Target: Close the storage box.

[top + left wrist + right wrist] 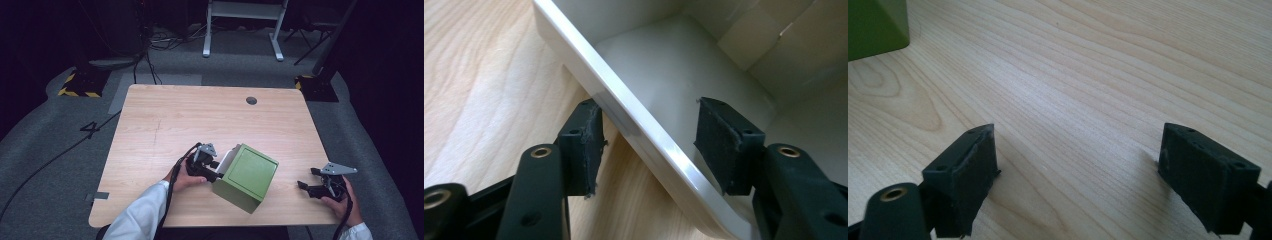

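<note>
Item 1: left gripper, near table edge, jaws released and straddling the white rim of the box's open side, pads clear of it. Item 2: right gripper, jaws spread wide over bare wood, holding nothing. Item 3: green box, lying on its side on the wooden table between the 2 grippers, opening toward the left one. Judged light, stiff, thin-walled, smooth enough to slip; best pinched across that rim wall, 1 pad inside, 1 outside.

Green box on wooden table
</note>
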